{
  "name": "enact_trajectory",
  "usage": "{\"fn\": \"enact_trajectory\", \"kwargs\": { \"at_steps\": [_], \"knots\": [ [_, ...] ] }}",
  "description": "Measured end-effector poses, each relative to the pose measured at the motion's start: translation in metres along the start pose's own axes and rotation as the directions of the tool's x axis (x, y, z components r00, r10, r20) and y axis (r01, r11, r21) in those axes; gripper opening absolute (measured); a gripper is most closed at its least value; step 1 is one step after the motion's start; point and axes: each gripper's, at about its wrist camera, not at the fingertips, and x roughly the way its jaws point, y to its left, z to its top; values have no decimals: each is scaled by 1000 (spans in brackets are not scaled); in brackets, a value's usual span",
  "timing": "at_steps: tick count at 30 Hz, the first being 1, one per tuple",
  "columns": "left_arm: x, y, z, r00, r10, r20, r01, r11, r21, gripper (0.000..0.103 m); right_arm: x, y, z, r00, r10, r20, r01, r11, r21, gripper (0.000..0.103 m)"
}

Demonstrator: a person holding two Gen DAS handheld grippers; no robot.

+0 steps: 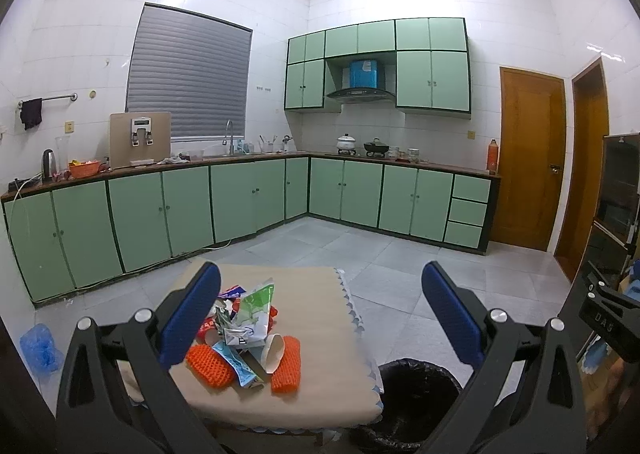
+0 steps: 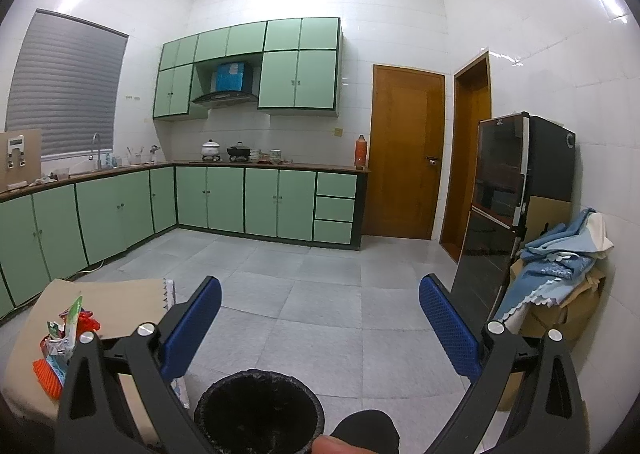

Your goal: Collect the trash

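A heap of trash (image 1: 246, 334) lies on a small table (image 1: 312, 398) with a beige cloth: crumpled wrappers, a green-and-white carton, a paper cup (image 1: 274, 350) and orange foam netting (image 1: 286, 364). My left gripper (image 1: 320, 318) hovers open above the table, its left finger just over the heap. A bin (image 1: 416, 394) lined with a black bag stands on the floor at the table's right. In the right wrist view the bin (image 2: 260, 410) is directly below my right gripper (image 2: 320, 322), which is open and empty. The trash (image 2: 64, 338) shows at the left edge there.
Green cabinets (image 1: 192, 205) run along the left and far walls. A black fridge (image 2: 500, 213) stands at the right with a cardboard box and blue cloth (image 2: 560, 254) beside it. Two wooden doors (image 2: 404, 157) are at the back right. A blue plastic bag (image 1: 40, 346) lies on the floor left. Tiled floor (image 2: 320, 286) stretches ahead.
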Motion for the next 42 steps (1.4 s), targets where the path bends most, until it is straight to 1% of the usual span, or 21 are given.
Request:
{"fn": "enact_trajectory", "kwargs": {
  "at_steps": [42],
  "knots": [
    [0, 2, -2, 1000, 3, 2, -3, 1000, -3, 98, 0, -1, 0, 1000, 16, 3, -16, 1000, -12, 97]
  ]
}}
